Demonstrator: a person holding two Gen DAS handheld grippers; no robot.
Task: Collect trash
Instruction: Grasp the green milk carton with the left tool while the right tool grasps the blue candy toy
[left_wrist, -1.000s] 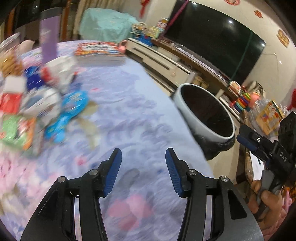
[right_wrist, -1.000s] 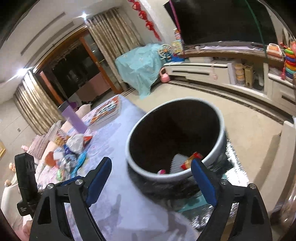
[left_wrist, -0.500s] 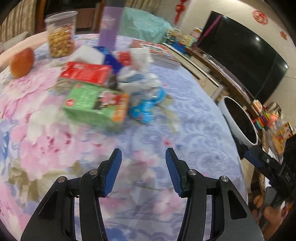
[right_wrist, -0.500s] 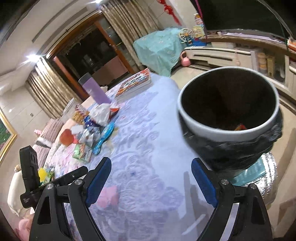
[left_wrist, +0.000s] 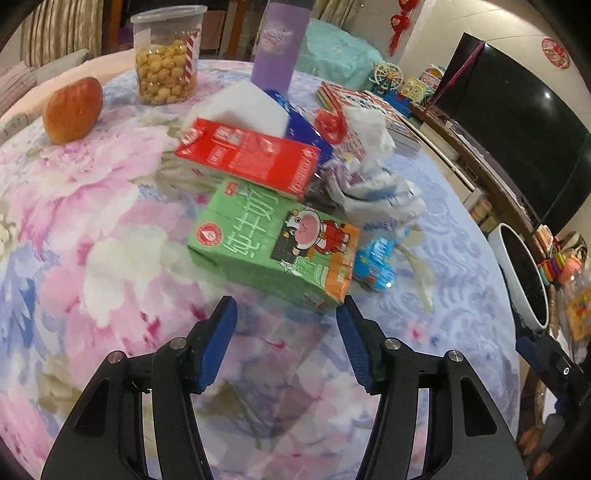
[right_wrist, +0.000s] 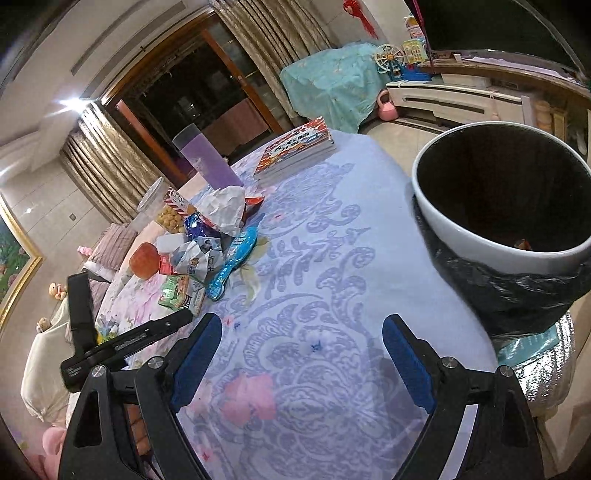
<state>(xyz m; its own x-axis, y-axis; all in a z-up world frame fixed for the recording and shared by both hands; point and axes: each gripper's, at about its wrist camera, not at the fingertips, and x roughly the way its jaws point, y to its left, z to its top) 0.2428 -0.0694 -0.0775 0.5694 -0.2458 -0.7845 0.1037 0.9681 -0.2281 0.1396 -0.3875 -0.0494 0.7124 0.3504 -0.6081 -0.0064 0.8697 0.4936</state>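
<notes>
Your left hand-held gripper (left_wrist: 286, 319), jaws just widening and empty, nears the green carton (left_wrist: 273, 247) on the desk (left_wrist: 110, 221); straddle it, clamp (right hand-held gripper (right_wrist: 301, 349) gapes idle), then bin (right_wrist: 498, 229).

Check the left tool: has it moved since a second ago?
Yes. The left tool has swung away from the bin toward the trash pile; the green carton now lies just ahead, and its jaws have been opening, nothing between them.
</notes>
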